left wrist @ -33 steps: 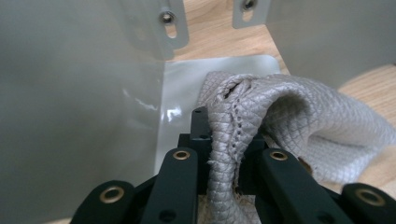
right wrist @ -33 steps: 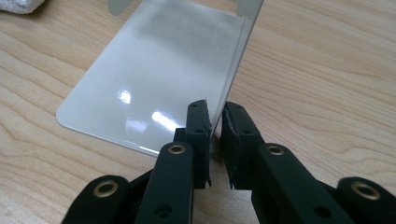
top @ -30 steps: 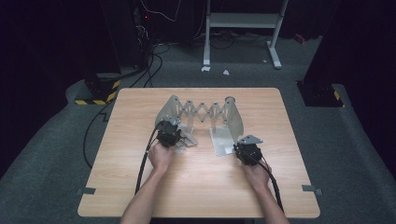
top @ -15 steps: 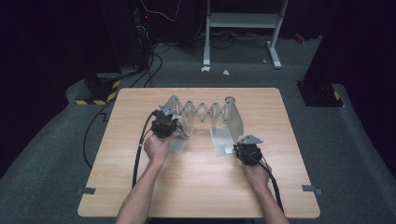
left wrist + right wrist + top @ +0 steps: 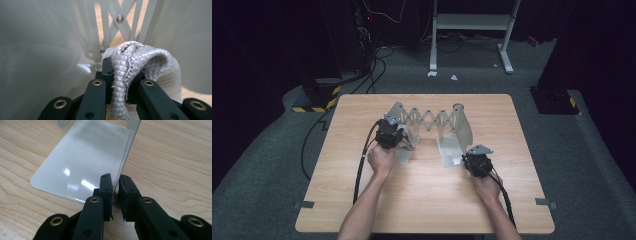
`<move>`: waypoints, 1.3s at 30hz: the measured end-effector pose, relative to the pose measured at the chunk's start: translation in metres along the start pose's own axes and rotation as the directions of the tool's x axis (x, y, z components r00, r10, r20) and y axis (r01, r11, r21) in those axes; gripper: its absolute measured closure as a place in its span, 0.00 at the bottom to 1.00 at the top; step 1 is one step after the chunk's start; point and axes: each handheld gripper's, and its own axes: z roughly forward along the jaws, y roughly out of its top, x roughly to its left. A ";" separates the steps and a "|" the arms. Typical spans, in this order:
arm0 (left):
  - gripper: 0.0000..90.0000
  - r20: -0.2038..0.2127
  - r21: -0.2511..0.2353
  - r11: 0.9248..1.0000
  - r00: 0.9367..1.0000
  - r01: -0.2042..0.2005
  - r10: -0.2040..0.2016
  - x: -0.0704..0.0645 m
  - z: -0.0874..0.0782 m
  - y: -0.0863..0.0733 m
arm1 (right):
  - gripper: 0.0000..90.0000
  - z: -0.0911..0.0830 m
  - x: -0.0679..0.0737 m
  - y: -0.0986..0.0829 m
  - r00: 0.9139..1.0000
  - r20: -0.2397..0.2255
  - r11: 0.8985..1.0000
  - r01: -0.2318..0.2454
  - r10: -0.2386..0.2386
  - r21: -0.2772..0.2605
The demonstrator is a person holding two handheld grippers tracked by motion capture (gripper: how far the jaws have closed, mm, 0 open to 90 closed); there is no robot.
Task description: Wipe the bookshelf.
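A grey metal scissor-lattice rack (image 5: 428,120) stands stretched across the table (image 5: 362,210), with an L-shaped plate at each end. My left gripper (image 5: 388,134) is at its left end plate, shut on a whitish woven cloth (image 5: 407,141). In the left gripper view the cloth (image 5: 142,62) bulges up between the jaws of my left gripper (image 5: 122,75), close to the lattice bars (image 5: 120,18). My right gripper (image 5: 470,159) is shut on the thin upright edge (image 5: 125,152) of the right end plate (image 5: 82,157); in the right gripper view that gripper (image 5: 115,182) pinches it near the table.
The light wooden table has bare room in front of the rack and on both sides. Black cables (image 5: 362,165) trail from the grippers back along the forearms. Beyond the far edge are dark floor, cables and a white stand (image 5: 472,22).
My left gripper has carried the cloth away from the person, up against the rack's left end. The right gripper has stayed on the right plate.
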 end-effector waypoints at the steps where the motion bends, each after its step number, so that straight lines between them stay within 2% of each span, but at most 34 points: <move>1: 0.91 0.003 0.012 1.000 1.000 0.001 -0.001 -0.001 0.005 -0.003 | 0.90 0.000 0.000 0.000 1.000 0.002 1.000 0.002 -0.002 0.000; 6: 0.91 0.015 0.063 0.998 1.000 0.003 -0.004 -0.004 0.024 -0.013 | 0.90 0.000 0.000 0.000 1.000 0.002 1.000 0.002 -0.002 0.001; 10: 0.91 0.000 0.082 0.997 1.000 0.005 -0.005 -0.001 0.029 -0.014 | 0.91 0.000 0.000 0.000 1.000 0.000 1.000 -0.001 0.001 0.000; 14: 0.91 -0.020 0.070 0.998 1.000 -0.011 0.012 0.000 0.023 -0.010 | 0.91 0.000 0.000 0.000 1.000 -0.002 1.000 -0.002 0.002 0.001; 20: 0.91 -0.030 -0.002 1.000 0.999 -0.020 0.019 0.004 -0.002 0.009 | 0.90 0.000 0.000 0.000 1.000 -0.005 1.000 -0.001 0.001 0.001; 29: 0.91 -0.041 -0.081 0.996 0.999 -0.036 0.033 0.010 -0.031 0.033 | 0.91 0.000 -0.001 0.000 1.000 -0.010 1.000 -0.005 0.005 0.001; 30: 0.91 -0.037 -0.097 0.995 0.999 -0.025 0.021 0.010 -0.033 0.035 | 0.91 0.000 -0.001 0.000 1.000 -0.009 1.000 -0.005 0.005 0.001; 33: 0.90 -0.038 -0.094 0.995 0.999 -0.027 0.023 0.009 -0.032 0.035 | 0.90 0.000 0.000 0.000 1.000 -0.009 1.000 -0.001 0.001 0.001; 39: 0.90 -0.022 -0.043 0.999 1.000 -0.011 0.010 0.008 -0.012 0.019 | 0.91 0.000 -0.001 0.000 1.000 -0.010 1.000 -0.003 0.003 0.001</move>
